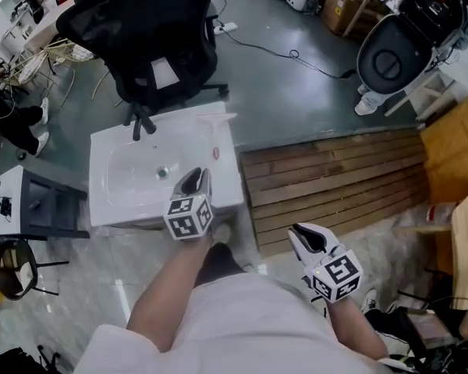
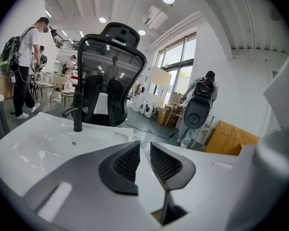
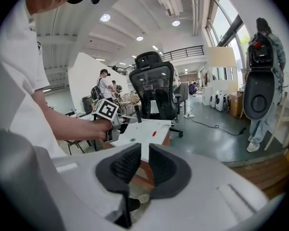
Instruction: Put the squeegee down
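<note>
The white squeegee (image 1: pixel 217 121) lies on the far right corner of the white sink (image 1: pixel 109 201), free of both grippers. In the left gripper view the squeegee (image 2: pixel 127 134) shows pale beyond the jaws, on the sink (image 2: pixel 19 143). My left gripper (image 1: pixel 195 179) hovers over the sink's near edge. Its jaws (image 2: pixel 144 150) stand a little apart with nothing between them. My right gripper (image 1: pixel 306 236) hangs off to the right, above the floor beside the wooden pallet. Its jaws (image 3: pixel 141 153) are drawn together and hold nothing.
A black faucet (image 1: pixel 140 123) stands at the sink's far edge, with a black office chair (image 1: pixel 148 29) just behind it. A wooden pallet (image 1: pixel 335 178) lies right of the sink. A small dark table (image 1: pixel 39 205) stands left. People stand in the background.
</note>
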